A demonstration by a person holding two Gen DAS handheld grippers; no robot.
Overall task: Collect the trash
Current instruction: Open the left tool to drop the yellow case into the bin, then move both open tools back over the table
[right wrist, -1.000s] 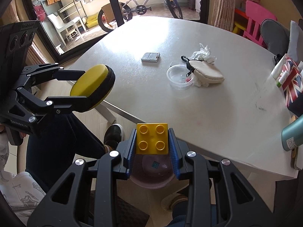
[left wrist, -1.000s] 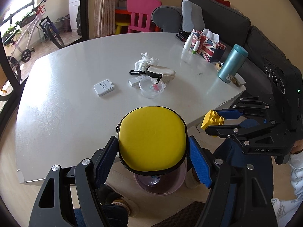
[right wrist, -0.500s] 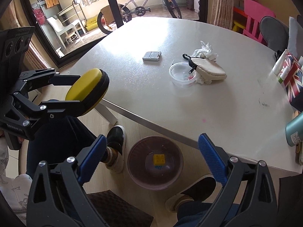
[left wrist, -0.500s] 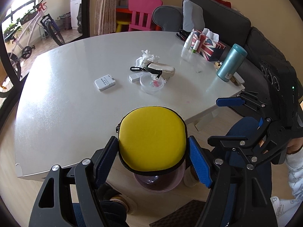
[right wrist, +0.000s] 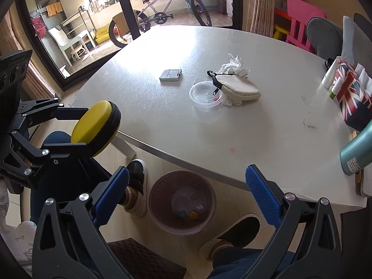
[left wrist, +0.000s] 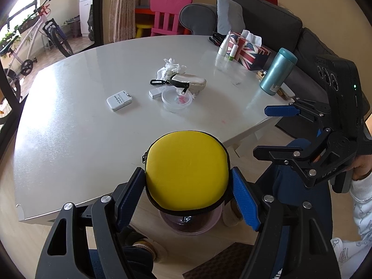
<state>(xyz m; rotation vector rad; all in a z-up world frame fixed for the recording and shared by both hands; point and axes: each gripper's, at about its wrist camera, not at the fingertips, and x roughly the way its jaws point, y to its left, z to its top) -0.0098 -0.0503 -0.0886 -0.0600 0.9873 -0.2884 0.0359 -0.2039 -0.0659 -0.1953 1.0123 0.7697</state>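
My left gripper (left wrist: 187, 194) is shut on a round yellow zip case (left wrist: 187, 171), held above the pink trash bin (left wrist: 189, 226) on the floor by the table edge. In the right wrist view the same case (right wrist: 96, 130) sits in the left gripper (right wrist: 76, 130) at the left. My right gripper (right wrist: 186, 195) stands wide open and empty over the trash bin (right wrist: 160, 200). A yellow toy brick (right wrist: 193, 214) and a blue one (right wrist: 181, 214) lie at the bin's bottom. Crumpled white tissue (right wrist: 234, 66) lies on the table.
On the white table (right wrist: 255, 139) are a beige pouch (right wrist: 239, 88), a clear plastic tub (right wrist: 205, 96), a small white box (right wrist: 171, 74), a teal bottle (right wrist: 358, 151) and a flag-print tissue box (right wrist: 351, 93). A person's shoes (right wrist: 137, 181) flank the bin. A sofa (left wrist: 267, 21) stands behind.
My right gripper opened and let go of the yellow brick, which dropped into the bin. The left gripper kept still with the yellow case.
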